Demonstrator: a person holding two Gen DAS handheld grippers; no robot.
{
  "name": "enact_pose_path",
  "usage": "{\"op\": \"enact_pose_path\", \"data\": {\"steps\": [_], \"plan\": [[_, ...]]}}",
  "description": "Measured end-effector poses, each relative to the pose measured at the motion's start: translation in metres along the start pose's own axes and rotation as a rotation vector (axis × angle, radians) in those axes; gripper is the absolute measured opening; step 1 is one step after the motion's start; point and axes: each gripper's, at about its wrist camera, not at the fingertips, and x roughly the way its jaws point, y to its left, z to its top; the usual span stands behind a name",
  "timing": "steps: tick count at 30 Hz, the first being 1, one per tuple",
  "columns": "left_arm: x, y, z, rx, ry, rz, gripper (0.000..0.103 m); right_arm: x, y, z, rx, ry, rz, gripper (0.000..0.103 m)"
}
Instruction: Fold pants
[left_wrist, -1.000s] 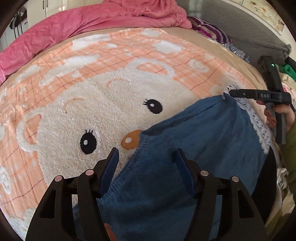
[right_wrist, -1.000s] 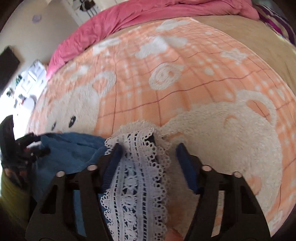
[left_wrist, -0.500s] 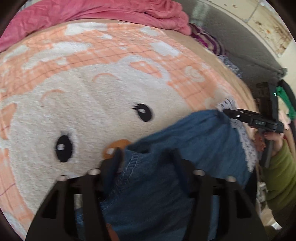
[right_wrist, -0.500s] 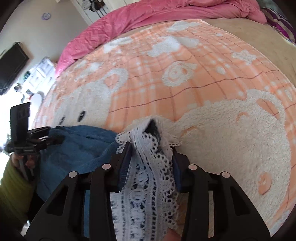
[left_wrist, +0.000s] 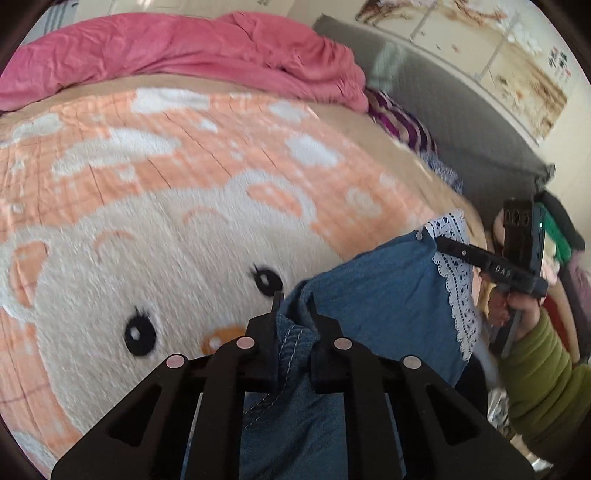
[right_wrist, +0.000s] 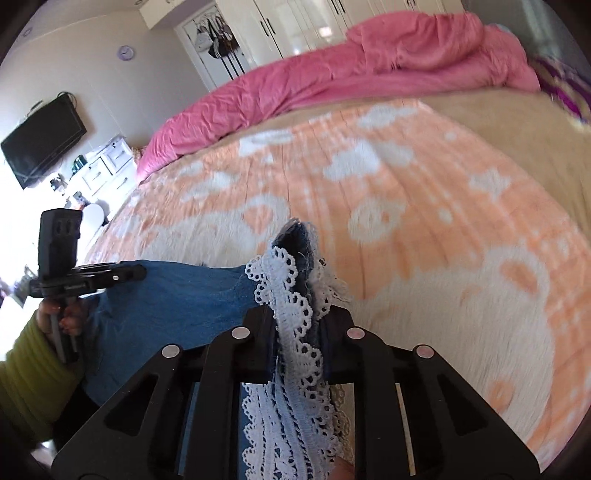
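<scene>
Pants (left_wrist: 373, 306) lying at near edge of bed blanket (left_wrist: 155, 206), both ends pinched: left gripper (left_wrist: 293, 302) just clamped onto denim hem, right gripper (right_wrist: 301, 291) onto lace trim (right_wrist: 291, 332). Grasp step done, prob. Next: lift together w/ even tension, carry over for fold.

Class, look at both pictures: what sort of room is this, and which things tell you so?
Most likely a home bedroom. A bed with an orange bear blanket and pink duvet fills the view, and white wardrobes line the far wall.

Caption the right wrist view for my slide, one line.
Right gripper jaws shut on the lace-trimmed edge of the blue pants, over an orange bear blanket.
</scene>
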Motion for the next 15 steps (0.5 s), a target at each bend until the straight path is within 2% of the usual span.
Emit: {"op": "enact_pose_path", "data": {"steps": [4, 7, 9, 15], "plan": [[0.016, 0.012, 0.007, -0.043, 0.008, 0.048, 0.010, 0.022, -0.001, 0.023, -0.021, 0.023, -0.036, 0.011], [0.031, 0.021, 0.006, -0.065, 0.037, 0.101, 0.010, 0.060, -0.005, 0.023, -0.046, 0.124, -0.109, 0.013], [0.040, 0.025, 0.003, -0.065, 0.054, 0.144, 0.013, 0.077, -0.011, 0.016, -0.055, 0.169, -0.172, 0.019], [0.040, 0.033, 0.001, -0.062, 0.046, 0.225, 0.018, 0.077, -0.029, 0.005, 0.004, 0.140, -0.166, 0.032]]}}
